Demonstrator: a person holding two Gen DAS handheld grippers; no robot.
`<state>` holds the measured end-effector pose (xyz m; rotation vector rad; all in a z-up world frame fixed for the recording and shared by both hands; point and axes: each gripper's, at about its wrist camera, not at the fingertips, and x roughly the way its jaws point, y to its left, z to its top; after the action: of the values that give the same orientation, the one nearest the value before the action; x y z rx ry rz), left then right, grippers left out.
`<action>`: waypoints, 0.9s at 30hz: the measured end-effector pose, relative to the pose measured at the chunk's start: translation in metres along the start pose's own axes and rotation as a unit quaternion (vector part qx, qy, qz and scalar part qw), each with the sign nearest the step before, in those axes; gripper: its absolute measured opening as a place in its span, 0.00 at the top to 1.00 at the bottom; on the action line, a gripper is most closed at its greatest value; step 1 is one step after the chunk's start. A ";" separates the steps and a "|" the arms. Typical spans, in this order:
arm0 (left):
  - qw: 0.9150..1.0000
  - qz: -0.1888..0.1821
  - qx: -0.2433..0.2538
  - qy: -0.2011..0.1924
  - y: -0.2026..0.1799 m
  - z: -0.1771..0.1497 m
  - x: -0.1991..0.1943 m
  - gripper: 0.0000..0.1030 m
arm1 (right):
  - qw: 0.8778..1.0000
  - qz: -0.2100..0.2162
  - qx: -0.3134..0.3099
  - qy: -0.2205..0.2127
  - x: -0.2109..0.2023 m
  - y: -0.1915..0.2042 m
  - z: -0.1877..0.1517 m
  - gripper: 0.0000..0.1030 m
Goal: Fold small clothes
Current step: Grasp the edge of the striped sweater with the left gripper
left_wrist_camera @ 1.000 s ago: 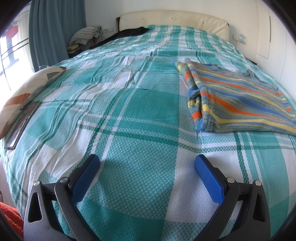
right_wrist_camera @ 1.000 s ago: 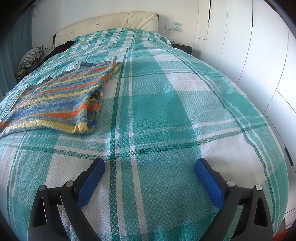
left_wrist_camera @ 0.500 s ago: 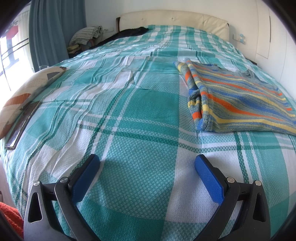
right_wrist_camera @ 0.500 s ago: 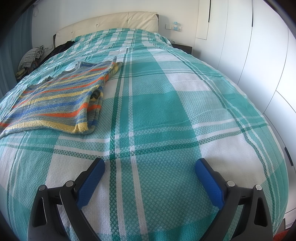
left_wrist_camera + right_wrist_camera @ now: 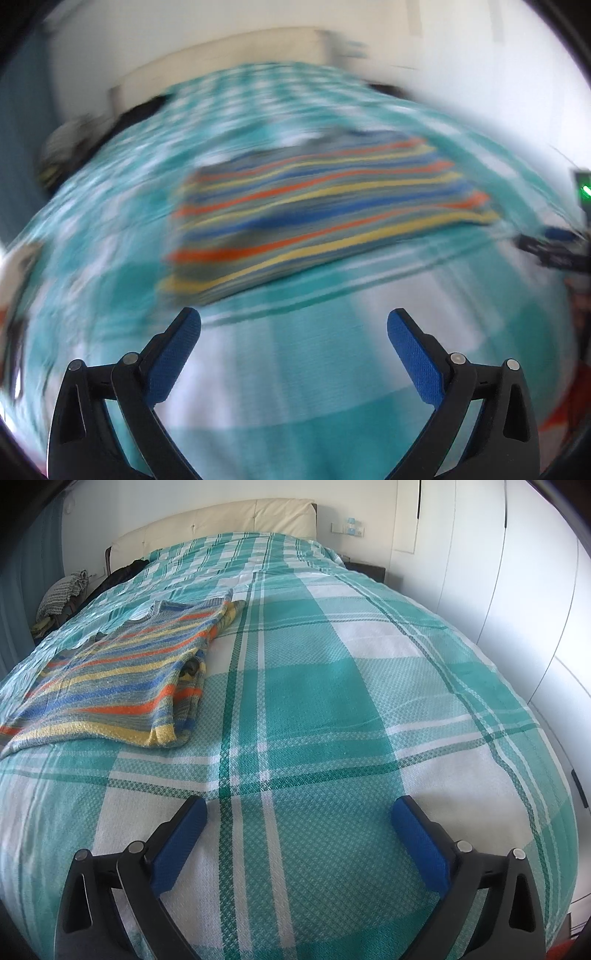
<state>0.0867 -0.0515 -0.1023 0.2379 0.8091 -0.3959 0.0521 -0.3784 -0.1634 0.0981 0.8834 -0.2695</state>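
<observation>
A striped knit top [image 5: 118,679], in blue, orange, yellow and grey, lies flat on the teal plaid bedspread [image 5: 332,701], with its side edges folded in. In the blurred left wrist view the top [image 5: 314,206] lies straight ahead, just beyond the fingertips. My left gripper [image 5: 293,325] is open and empty above the bedspread, short of the top's near hem. My right gripper [image 5: 299,812] is open and empty over bare bedspread, to the right of the top. The right gripper [image 5: 554,251] also shows at the right edge of the left wrist view.
A cream headboard [image 5: 221,520] stands at the far end of the bed. Dark clothes [image 5: 122,572] and a checked bundle [image 5: 62,594] lie at the far left. White wardrobe doors [image 5: 517,572] run along the right side.
My left gripper has swung fast to the right, so the top is now ahead of it instead of off to its right. The right gripper has not moved.
</observation>
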 end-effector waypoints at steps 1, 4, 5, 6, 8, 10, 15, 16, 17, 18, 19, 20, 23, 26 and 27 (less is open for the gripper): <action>0.999 -0.037 0.019 0.002 -0.018 0.013 0.005 0.02 | 1.000 0.012 0.011 0.005 -0.002 -0.005 0.004 0.05; 0.992 -0.111 0.053 0.006 -0.057 0.048 0.025 0.02 | 0.991 0.075 0.107 -0.020 -0.021 -0.039 0.021 0.07; 0.989 -0.130 0.069 0.015 -0.074 0.063 0.039 0.02 | 0.988 0.087 0.123 -0.025 -0.023 -0.048 0.027 0.07; 0.987 -0.138 0.083 0.020 -0.086 0.072 0.052 0.02 | 0.984 0.104 0.140 -0.027 -0.022 -0.060 0.038 0.07; 0.983 -0.143 0.110 0.034 -0.111 0.084 0.078 0.03 | 0.977 0.148 0.150 -0.021 -0.012 -0.074 0.061 0.09; 0.980 -0.146 0.127 0.048 -0.129 0.088 0.102 0.07 | 0.969 0.195 0.151 -0.003 0.005 -0.080 0.086 0.13; 0.981 -0.137 0.133 0.040 -0.140 0.085 0.122 0.15 | 0.922 0.343 0.153 0.097 0.081 -0.066 0.151 0.19; 0.981 -0.137 0.131 0.036 -0.138 0.085 0.122 0.25 | 0.913 0.357 0.159 0.114 0.099 -0.060 0.162 0.19; 0.981 -0.138 0.128 0.033 -0.137 0.086 0.121 0.38 | 0.905 0.368 0.166 0.136 0.121 -0.051 0.172 0.20; 0.982 -0.143 0.123 0.029 -0.134 0.087 0.120 0.46 | 0.902 0.366 0.170 0.151 0.139 -0.042 0.180 0.22; 0.982 -0.149 0.116 0.027 -0.131 0.089 0.119 0.69 | 0.902 0.361 0.175 0.157 0.155 -0.034 0.187 0.25; 0.982 -0.150 0.109 0.029 -0.129 0.092 0.122 0.88 | 0.902 0.359 0.180 0.157 0.163 -0.028 0.191 0.26; 0.982 -0.175 0.060 0.032 -0.115 0.102 0.124 0.90 | 0.893 0.369 0.206 0.153 0.185 -0.001 0.211 0.75; 0.981 -0.193 -0.015 0.007 -0.073 0.107 0.102 0.90 | 0.924 0.315 0.159 0.145 0.172 0.027 0.232 0.91; 0.979 -0.199 -0.049 -0.004 -0.050 0.107 0.089 0.90 | 0.931 0.313 0.129 0.133 0.159 0.041 0.241 0.91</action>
<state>0.1905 -0.1570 -0.0999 -0.0207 0.8666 -0.7303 0.3399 -0.4170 -0.1348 0.6626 1.0349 0.2357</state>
